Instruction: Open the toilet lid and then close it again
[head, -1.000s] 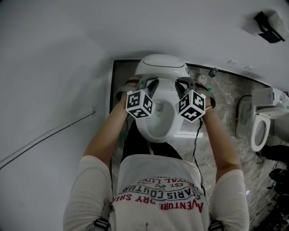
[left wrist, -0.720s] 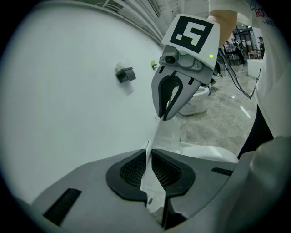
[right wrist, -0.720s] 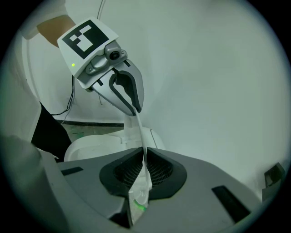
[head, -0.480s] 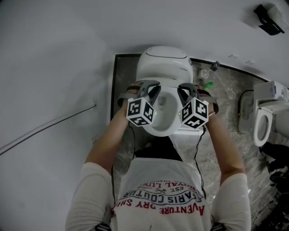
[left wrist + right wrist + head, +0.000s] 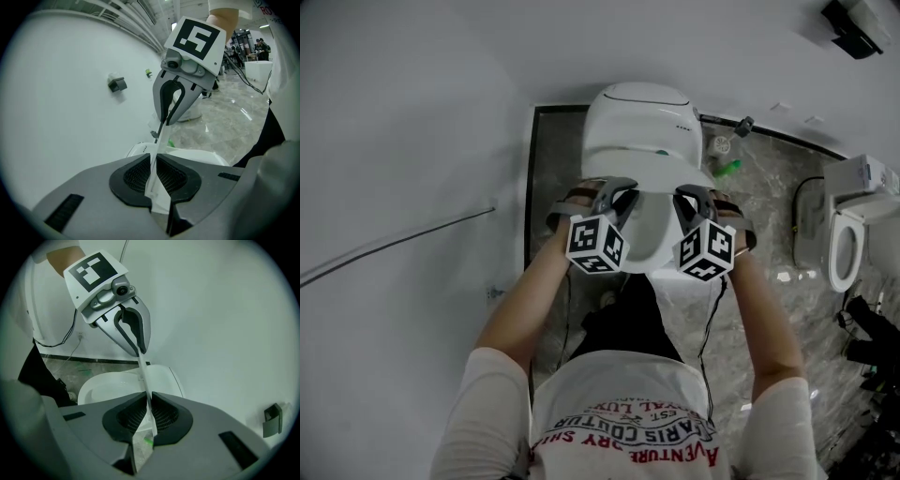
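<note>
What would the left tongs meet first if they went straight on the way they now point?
The left tongs clamp the thin edge of the toilet lid. Straight on along that edge, the right tongs, shut on the same lid, come first, though depth is unclear.

The thin white oval plastic toilet lid (image 5: pixel 647 230) stands partly lowered, tilted over the white ceramic toilet bowl (image 5: pixel 101 382). Its back end sits at the bowl's rear and its front edge is raised clear of the bowl's rim. Seen edge-on, it is a narrow white strip.
</note>
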Tool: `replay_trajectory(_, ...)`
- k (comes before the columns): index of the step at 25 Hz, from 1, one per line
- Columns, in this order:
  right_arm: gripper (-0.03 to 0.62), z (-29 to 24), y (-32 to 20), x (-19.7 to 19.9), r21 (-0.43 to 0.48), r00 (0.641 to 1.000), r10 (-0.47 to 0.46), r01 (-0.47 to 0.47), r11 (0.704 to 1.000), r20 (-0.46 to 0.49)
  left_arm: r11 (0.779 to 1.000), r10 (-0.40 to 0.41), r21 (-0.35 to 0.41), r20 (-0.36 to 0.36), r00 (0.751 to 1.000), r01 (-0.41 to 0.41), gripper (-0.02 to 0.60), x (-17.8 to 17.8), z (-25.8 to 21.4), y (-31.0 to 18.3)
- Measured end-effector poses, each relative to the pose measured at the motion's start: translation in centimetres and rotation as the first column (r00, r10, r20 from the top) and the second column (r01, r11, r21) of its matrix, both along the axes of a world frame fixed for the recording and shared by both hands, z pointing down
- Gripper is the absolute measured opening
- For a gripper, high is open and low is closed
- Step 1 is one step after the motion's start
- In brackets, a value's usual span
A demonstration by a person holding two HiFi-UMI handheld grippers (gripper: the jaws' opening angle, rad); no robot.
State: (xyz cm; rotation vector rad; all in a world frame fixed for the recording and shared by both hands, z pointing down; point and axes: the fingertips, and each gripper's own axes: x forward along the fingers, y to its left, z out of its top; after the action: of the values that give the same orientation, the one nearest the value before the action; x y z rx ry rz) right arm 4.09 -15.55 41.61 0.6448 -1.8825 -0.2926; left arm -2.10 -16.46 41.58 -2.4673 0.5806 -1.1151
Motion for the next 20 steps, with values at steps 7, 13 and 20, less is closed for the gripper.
replay_trajectory(7,0.035,2.1,3.7,-0.5,0.023,1.0,0.014,-0.014,1.0,-0.024,1.0,-0.013,-0.005,-0.058,0.998,0.013,0.052,-0.6,2.0,3.7)
replay_trajectory(13,0.035,4.0,6.5,-0.8,0.014,1.0,0.012,-0.011,1.0,-0.009,1.0,-0.026,0.004,-0.079,0.996,0.026,0.058,-0.9,3.9,6.4)
replay_trajectory(20,0.035,6.5,9.6,-1.1,0.016,1.0,-0.016,0.015,1.0,0.013,0.997,-0.071,0.025,-0.076,0.995,0.073,0.064,-1.2,6.4,9.5)
